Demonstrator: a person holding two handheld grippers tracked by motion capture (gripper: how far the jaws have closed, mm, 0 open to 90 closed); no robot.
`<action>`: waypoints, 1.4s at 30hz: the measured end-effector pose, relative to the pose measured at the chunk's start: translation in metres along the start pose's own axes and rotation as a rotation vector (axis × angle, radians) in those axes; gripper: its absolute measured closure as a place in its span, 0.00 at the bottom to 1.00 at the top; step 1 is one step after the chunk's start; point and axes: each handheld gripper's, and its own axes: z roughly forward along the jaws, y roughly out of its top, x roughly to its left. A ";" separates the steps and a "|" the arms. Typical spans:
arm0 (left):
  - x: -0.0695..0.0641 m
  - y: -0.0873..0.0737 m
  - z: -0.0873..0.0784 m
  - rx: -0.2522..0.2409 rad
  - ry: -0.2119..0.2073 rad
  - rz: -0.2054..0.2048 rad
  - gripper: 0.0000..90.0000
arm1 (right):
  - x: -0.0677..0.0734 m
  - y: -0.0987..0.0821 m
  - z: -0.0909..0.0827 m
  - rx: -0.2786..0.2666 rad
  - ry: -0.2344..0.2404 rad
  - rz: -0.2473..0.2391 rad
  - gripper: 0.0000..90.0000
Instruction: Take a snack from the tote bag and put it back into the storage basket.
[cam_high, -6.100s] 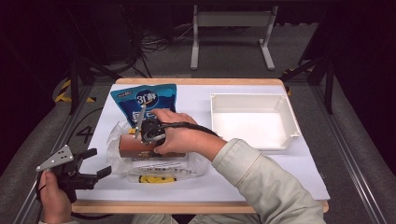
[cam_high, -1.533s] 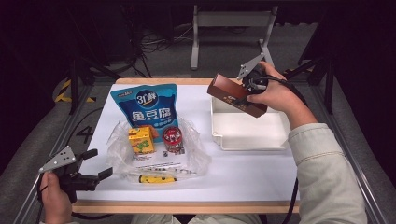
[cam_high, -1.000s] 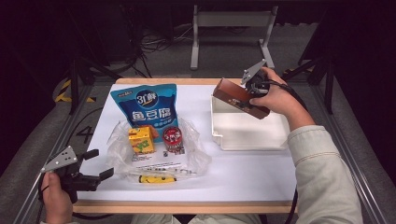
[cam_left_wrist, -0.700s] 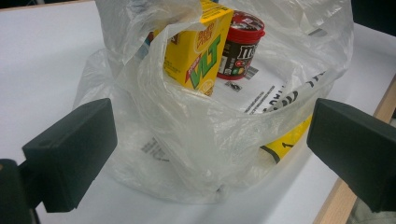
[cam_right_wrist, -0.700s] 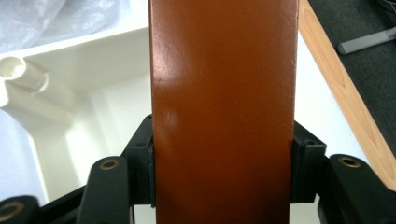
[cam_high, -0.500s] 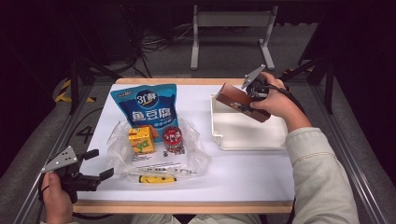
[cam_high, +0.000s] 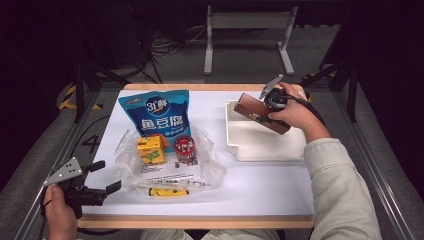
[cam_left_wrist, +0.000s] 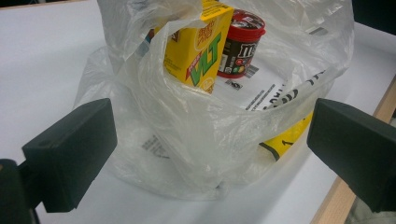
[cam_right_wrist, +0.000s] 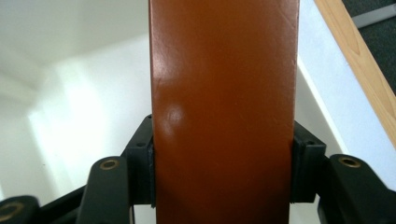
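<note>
Right tool (cam_high: 264, 111) clamps glossy brown box (cam_high: 260, 112) over white tray (cam_high: 235, 145); left tool (cam_high: 102, 176) released.

We cannot see past the brown box (cam_right_wrist: 224, 112) clamped between the right fingers (cam_right_wrist: 140, 163): it hides the tray (cam_right_wrist: 70, 93) floor ahead, and its ends are cut off. Beyond the left fingers (cam_left_wrist: 70, 149), the bag (cam_left_wrist: 210, 140) blurs the yellow strip (cam_left_wrist: 285, 140).

My grippers are matte black plastic: left gripper (cam_high: 100, 177) has chunky square pads (cam_left_wrist: 70, 151), right gripper (cam_right_wrist: 224, 172) shows brass rivets. Each carries a grey three-cornered plate (kinda shiny) and a black cable. My sleeve (cam_high: 340, 190) is pale beige.
</note>
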 end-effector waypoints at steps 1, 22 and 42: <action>0.000 0.000 0.000 0.000 0.001 -0.001 0.02 | 0.000 -0.001 0.001 0.003 0.002 -0.001 0.47; -0.001 -0.001 -0.002 0.002 0.003 -0.001 0.02 | -0.002 -0.009 0.021 0.047 0.013 0.006 0.47; 0.000 -0.001 -0.002 0.002 0.001 -0.010 0.02 | 0.001 -0.012 0.040 0.070 0.004 0.007 0.46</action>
